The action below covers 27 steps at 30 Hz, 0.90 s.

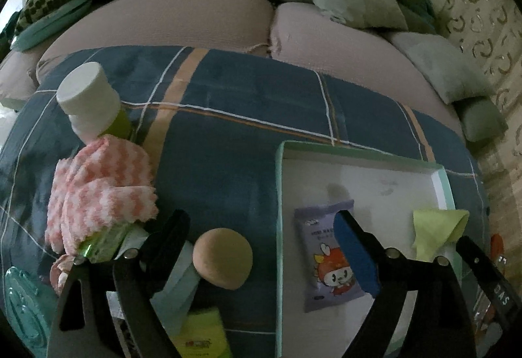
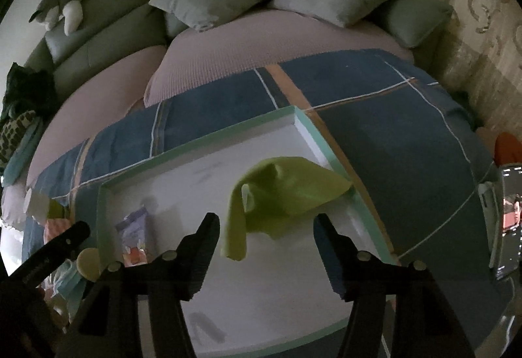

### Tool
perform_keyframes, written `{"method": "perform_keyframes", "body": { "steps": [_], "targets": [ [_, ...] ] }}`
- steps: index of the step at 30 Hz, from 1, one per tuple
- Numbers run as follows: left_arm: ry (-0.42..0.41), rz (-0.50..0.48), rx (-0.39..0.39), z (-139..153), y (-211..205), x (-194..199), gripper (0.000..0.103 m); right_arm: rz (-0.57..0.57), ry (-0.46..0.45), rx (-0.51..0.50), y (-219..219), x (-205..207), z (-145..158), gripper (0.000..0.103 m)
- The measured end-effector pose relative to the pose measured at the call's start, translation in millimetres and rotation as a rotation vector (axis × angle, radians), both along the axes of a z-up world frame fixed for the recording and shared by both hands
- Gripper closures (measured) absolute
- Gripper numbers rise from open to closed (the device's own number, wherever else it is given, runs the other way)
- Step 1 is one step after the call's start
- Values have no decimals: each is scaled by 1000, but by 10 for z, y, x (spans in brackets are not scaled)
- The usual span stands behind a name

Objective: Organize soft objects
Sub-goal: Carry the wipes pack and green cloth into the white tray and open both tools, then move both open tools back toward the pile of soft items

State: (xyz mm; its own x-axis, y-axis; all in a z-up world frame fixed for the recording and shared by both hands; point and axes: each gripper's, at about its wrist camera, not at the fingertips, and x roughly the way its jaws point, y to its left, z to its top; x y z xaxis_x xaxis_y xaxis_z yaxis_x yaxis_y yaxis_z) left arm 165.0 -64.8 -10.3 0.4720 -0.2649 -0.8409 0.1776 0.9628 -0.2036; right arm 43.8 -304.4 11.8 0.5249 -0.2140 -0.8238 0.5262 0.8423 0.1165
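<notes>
the right gripper (image 2: 266, 227) hung spread above the limp yellow-green cloth (image 2: 280, 194) in the white tray (image 2: 202, 142), the left gripper (image 1: 261, 227) gaped empty; featherlight and floppy, it looked best pinched at a raised fold.

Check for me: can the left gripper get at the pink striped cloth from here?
Probably yes: the left gripper is open and empty, and the pink striped cloth lies uncovered just beyond its left finger, atop other items.

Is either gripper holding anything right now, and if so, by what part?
Nothing is held. The right gripper is open, with the green cloth loose on the box. The left gripper is open and empty.
</notes>
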Motion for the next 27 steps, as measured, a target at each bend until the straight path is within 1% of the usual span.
{"method": "perform_keyframes", "body": {
  "steps": [1, 2, 4, 6, 8, 12, 17, 19, 21, 22, 27],
  "targets": [
    [-3, 5, -6, 7, 11, -1, 3, 5, -3, -4, 16, 1, 11, 39],
    [-6, 13, -14, 11, 32, 8, 1, 11, -4, -6, 37, 12, 12, 38],
    [-13, 25, -24, 27, 57, 8, 0, 31, -1, -11, 103, 45, 8, 36],
    [-20, 38, -37, 43, 99, 11, 0, 54, 2, -19, 174, 86, 4, 31],
    [-25, 53, -51, 60, 157, 14, 0, 83, 0, -31, 270, 134, 6, 31],
    [-35, 84, -67, 109, 292, 12, 0, 121, -8, -44, 422, 201, 18, 23],
    [-54, 131, -79, 196, 533, -14, 0, 164, -1, -52, 586, 272, -7, 22],
    [-62, 150, -82, 228, 628, -32, 0, 179, -1, -61, 643, 294, -14, 17],
    [-72, 180, -91, 267, 751, -61, 0, 187, -5, -65, 679, 304, -14, 2],
    [-76, 193, -95, 281, 795, -76, 0, 195, -9, -66, 704, 310, -12, 0],
    [-93, 253, -113, 346, 1063, -156, 0, 207, -3, -69, 762, 334, -20, 0]
  ]
}}
